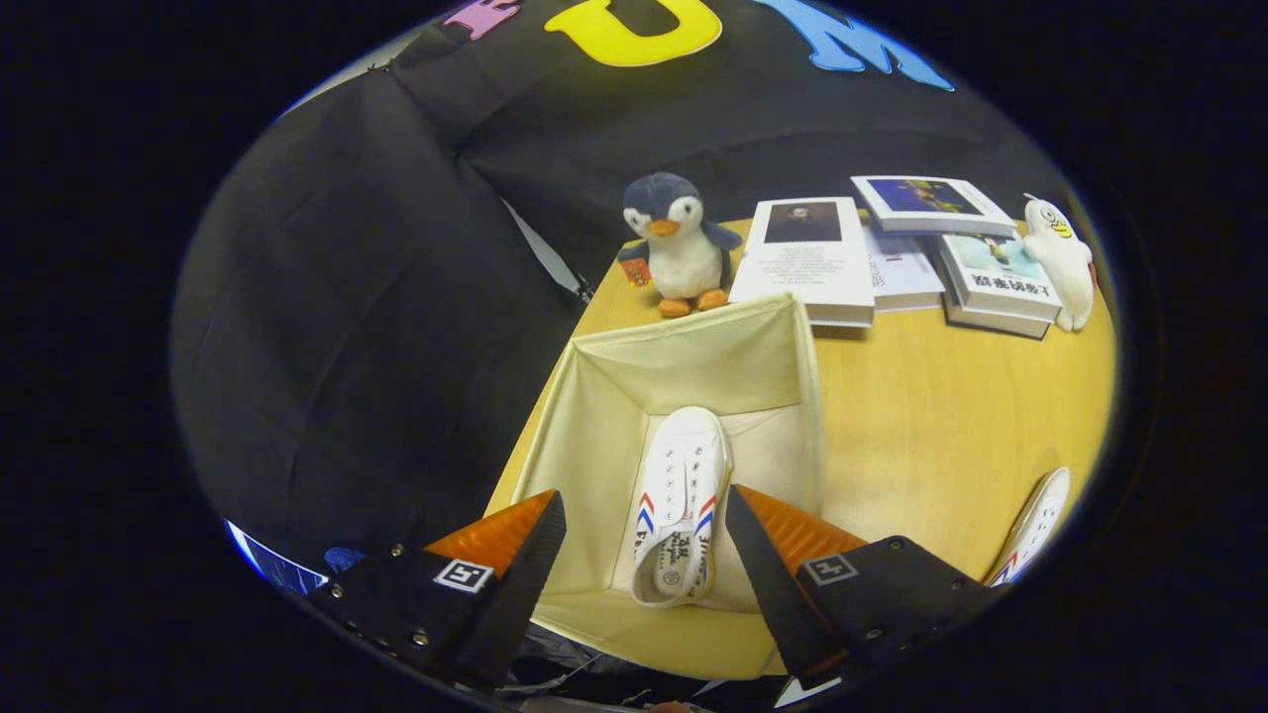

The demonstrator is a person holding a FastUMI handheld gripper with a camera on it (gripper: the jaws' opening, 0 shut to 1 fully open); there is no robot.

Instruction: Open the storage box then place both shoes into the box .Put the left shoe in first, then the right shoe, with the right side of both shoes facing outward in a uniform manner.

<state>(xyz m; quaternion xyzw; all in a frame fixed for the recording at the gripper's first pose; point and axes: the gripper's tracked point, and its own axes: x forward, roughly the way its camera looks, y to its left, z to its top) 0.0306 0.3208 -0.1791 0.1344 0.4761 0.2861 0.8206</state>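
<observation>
Gripper [646,555] fingers spread, holding nothing, above the open fabric storage box [594,396]. One white shoe [682,505] lies inside, centre frame. Second shoe [1035,525] on the worktop [931,416], lower right, lengthwise away, right of the fingers.

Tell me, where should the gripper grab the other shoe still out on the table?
Probably its heel collar, from above. That second shoe lies on the table, right of the storage box, mostly out of sight. The gripper hangs open.
</observation>
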